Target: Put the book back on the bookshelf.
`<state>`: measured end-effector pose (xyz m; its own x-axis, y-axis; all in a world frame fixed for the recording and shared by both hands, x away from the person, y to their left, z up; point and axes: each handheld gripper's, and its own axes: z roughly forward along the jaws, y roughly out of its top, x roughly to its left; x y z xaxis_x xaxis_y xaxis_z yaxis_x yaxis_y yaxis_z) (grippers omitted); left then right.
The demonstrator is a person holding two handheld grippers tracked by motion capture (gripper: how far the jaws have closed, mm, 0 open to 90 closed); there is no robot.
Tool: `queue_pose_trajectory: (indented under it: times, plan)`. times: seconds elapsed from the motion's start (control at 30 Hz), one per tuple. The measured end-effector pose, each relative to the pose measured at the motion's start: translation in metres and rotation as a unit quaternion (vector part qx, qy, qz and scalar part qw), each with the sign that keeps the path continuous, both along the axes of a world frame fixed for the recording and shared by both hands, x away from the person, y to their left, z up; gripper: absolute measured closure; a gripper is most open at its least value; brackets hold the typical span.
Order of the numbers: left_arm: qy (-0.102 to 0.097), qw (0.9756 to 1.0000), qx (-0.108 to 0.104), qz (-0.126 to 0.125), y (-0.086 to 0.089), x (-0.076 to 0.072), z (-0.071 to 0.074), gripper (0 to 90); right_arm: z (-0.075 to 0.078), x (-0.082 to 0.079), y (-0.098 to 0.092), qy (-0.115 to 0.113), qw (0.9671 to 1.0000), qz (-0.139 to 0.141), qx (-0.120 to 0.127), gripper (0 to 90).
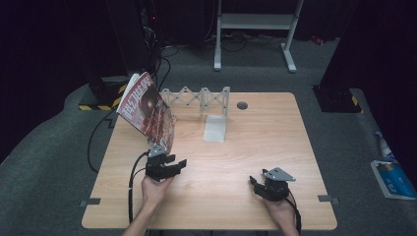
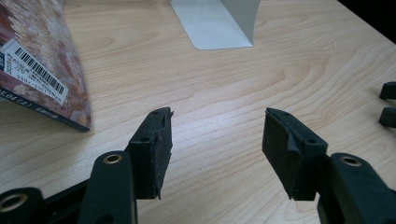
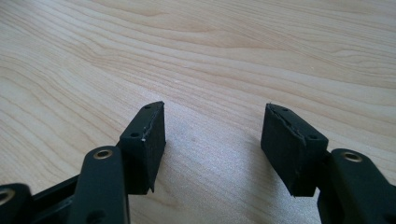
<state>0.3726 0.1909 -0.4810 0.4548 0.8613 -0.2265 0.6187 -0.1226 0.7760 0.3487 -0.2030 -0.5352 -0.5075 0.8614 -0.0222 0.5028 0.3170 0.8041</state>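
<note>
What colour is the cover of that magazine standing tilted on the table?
Mostly dark red and brown, white lettering; magazine shows best in the high view.

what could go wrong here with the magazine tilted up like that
1. The magazine stands tilted on the table beside the left gripper, whose jaws are open with nothing between them. It may flop flat or slide before it is gripped.
2. The white bookend stands free, so pushing the magazine against it might shove it into the folding rack just behind.
</note>
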Motion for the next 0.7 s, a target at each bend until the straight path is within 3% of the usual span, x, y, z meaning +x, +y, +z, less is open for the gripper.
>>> queue_pose_trajectory:
  times: [0.7]
  plan:
    - [-0.018, 0.9989, 0.041, 0.011, -0.014, 0.005, -0.014, 42.2, 0.0, 0.0, 0.0, -0.003, 1.0, 0.001, -0.002, 39.8]
